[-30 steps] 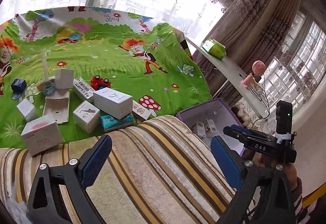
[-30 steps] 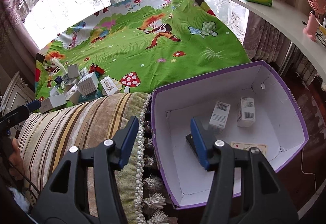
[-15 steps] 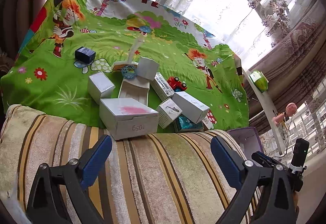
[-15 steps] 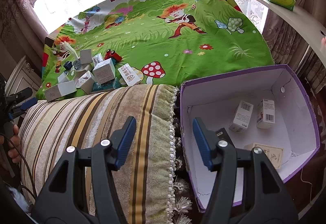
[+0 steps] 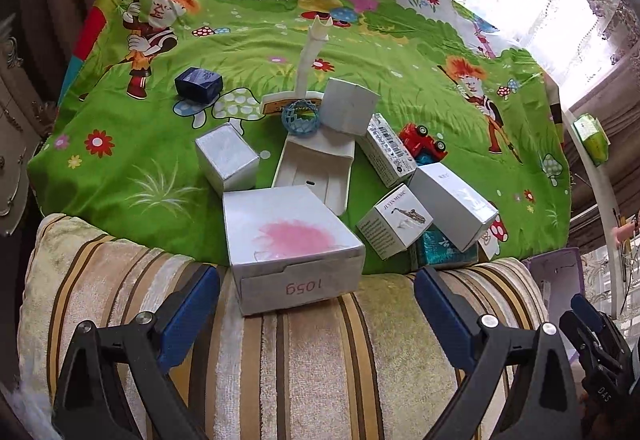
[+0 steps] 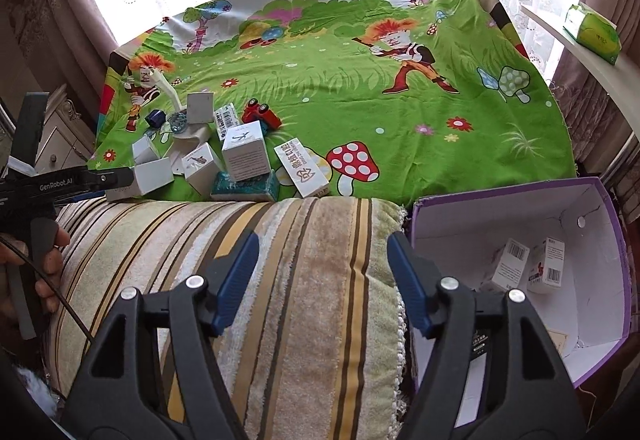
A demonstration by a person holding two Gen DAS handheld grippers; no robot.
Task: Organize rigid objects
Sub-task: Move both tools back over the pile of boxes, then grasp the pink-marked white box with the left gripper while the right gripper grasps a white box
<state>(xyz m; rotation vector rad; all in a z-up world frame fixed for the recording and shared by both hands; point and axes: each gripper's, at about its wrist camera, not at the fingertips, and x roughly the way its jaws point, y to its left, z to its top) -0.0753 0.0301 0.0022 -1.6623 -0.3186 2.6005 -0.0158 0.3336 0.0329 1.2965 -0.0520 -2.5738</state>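
Observation:
Several small boxes lie in a heap on the green cartoon sheet (image 5: 240, 48). The nearest is a white box marked 1059 with a pink stain (image 5: 294, 246). My left gripper (image 5: 316, 304) is open and empty, just in front of that box, over the striped cushion (image 5: 304, 372). My right gripper (image 6: 323, 272) is open and empty above the same cushion (image 6: 200, 240), left of the purple-edged box (image 6: 600, 208), which holds small cartons (image 6: 546, 265). The heap shows at the left in the right wrist view (image 6: 244, 150).
A red toy car (image 5: 422, 144), a dark blue box (image 5: 199, 85), a blue mesh ring (image 5: 301, 117) and a white stand (image 5: 310, 56) sit among the boxes. A white shelf (image 6: 592, 60) with a green tissue pack (image 6: 592, 32) runs along the right. A cabinet (image 5: 12, 144) stands left.
My left gripper has swung left and closer to the heap, now facing the 1059 box. My right gripper has moved left from over the purple box to over the cushion.

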